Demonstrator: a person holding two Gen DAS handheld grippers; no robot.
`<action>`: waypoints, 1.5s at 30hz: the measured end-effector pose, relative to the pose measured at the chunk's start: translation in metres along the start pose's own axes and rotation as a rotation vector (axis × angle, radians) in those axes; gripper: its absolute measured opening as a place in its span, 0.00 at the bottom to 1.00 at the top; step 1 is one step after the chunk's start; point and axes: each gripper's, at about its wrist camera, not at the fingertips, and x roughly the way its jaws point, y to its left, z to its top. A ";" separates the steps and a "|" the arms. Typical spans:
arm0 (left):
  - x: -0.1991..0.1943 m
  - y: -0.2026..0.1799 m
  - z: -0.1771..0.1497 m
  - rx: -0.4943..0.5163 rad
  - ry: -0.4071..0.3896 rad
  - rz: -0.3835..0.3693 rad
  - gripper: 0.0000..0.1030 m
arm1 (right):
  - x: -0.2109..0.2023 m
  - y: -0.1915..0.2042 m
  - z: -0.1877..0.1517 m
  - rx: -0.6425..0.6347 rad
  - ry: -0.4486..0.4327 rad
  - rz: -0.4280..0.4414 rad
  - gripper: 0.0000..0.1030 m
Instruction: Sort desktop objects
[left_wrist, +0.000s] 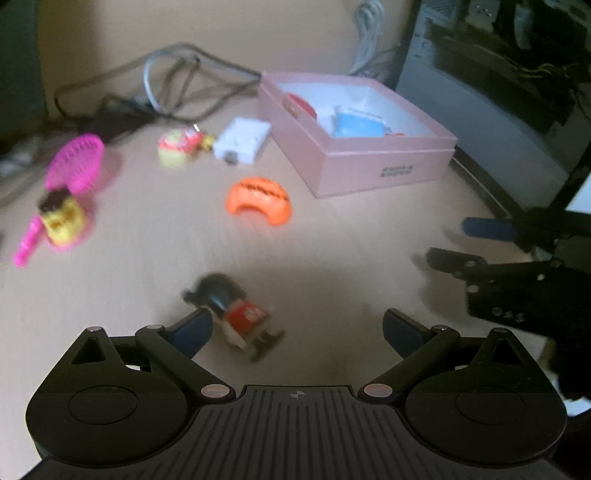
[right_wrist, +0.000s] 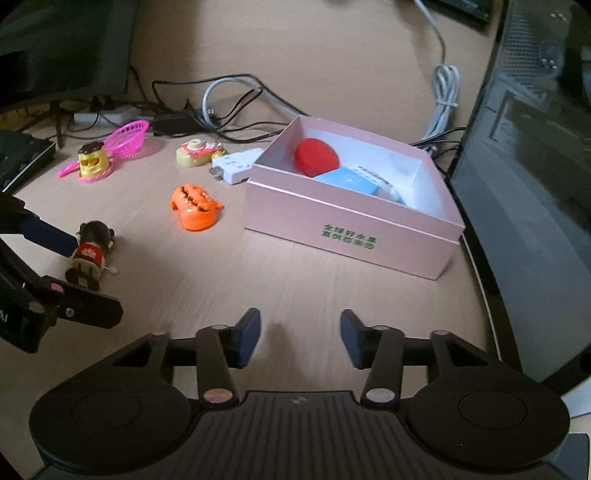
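Pink box (right_wrist: 347, 236) at two o'clock already holds two items; five toys are left on the surface (right_wrist: 295, 295), both grippers' fingers spread wide, empty.

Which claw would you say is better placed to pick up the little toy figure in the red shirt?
Left. The left claw is open, with the figure lying by its left finger. The right claw is open over bare desk, with the figure off to its left.
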 end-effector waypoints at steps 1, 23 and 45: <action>-0.003 0.001 -0.001 0.011 -0.011 0.020 0.98 | -0.001 -0.001 0.000 0.005 -0.001 0.004 0.54; -0.049 0.051 -0.032 -0.207 0.004 0.190 0.98 | 0.094 0.097 0.089 -0.219 -0.057 0.143 0.53; 0.020 0.012 0.006 0.004 0.059 0.096 0.98 | 0.009 0.001 -0.009 -0.027 0.072 0.044 0.32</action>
